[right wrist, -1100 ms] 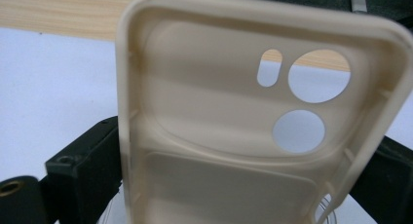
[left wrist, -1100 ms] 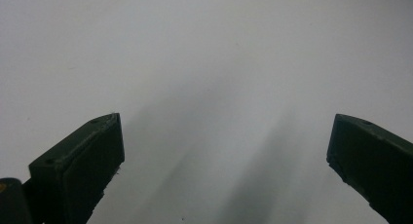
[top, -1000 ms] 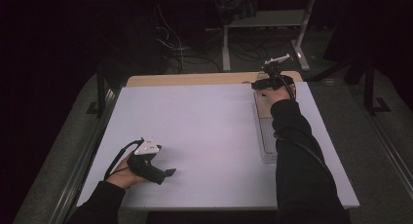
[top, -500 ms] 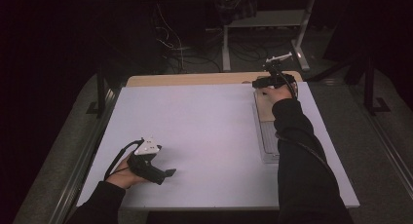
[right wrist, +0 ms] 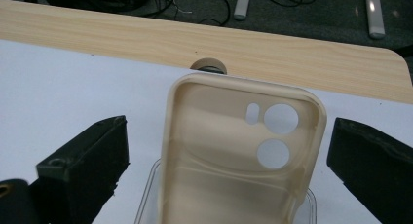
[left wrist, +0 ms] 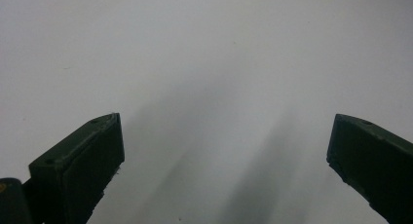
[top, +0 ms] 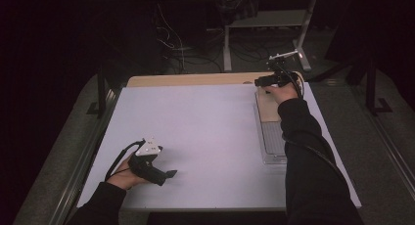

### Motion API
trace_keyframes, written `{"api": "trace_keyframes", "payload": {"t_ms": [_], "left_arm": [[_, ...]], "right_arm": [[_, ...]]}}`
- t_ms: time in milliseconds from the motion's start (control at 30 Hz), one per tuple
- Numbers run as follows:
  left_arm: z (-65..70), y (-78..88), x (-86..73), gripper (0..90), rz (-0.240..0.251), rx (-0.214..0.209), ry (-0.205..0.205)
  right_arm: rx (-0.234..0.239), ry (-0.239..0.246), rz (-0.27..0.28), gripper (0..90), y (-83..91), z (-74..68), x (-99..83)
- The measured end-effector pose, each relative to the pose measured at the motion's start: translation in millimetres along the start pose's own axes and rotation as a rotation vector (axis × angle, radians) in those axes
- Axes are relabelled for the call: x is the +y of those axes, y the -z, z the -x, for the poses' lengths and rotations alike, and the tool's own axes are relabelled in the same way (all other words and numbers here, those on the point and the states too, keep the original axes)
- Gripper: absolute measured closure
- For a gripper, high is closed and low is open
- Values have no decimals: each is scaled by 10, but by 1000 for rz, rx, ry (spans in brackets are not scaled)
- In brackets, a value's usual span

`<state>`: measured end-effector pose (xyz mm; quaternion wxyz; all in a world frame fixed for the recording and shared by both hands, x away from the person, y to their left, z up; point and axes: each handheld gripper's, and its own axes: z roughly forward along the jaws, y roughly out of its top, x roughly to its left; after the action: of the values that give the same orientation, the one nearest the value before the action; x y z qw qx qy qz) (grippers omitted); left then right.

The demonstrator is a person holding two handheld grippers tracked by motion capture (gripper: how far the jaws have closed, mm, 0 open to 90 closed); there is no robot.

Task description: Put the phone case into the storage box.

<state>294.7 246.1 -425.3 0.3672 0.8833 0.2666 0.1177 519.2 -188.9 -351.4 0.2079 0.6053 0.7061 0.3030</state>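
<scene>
Right gripper (right wrist: pixel 229 151) wide open around phone case (right wrist: pixel 234 160)

- A beige, translucent soft-plastic phone case (right wrist: pixel 234 156) with a smooth, slightly glossy finish is seen.
- A clear, glossy plastic tray (top: pixel 272 143) is seen.
- A matt white sheet (top: pixel 205 132) covers the light wood-grain tabletop (right wrist: pixel 146 39).

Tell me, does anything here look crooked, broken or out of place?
Little stands out. The beige phone case lies inside-up on a clear tray, its end past the tray's far rim, between the open right gripper's jaws. No damage shows.
</scene>
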Motion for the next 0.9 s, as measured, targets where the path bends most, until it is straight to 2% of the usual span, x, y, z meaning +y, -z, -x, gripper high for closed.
{"api": "trace_keyframes", "payload": {"t_ms": [267, 467, 600, 633, 733, 900], "left_arm": [[-1, -4, 0, 0, 0, -2, 3], [5, -14, 1, 0, -2, -4, 2], [-5, -15, 3, 0, 7, -3, 7], [-15, -8, 0, 0, -3, -2, -2], [-14, -10, -3, 0, 8, -3, 16], [-7, -6, -3, 0, 6, -3, 15]], "right_arm": [[68, 29, 9, 11, 132, -66, -30], [131, 85, 37, 7, 265, -121, -83], [181, 123, 43, 0, 348, -156, -153], [195, 132, 45, 0, 366, -169, -175], [219, 153, 43, 0, 418, -198, -247], [275, 194, 57, 0, 511, -250, -389]]}}
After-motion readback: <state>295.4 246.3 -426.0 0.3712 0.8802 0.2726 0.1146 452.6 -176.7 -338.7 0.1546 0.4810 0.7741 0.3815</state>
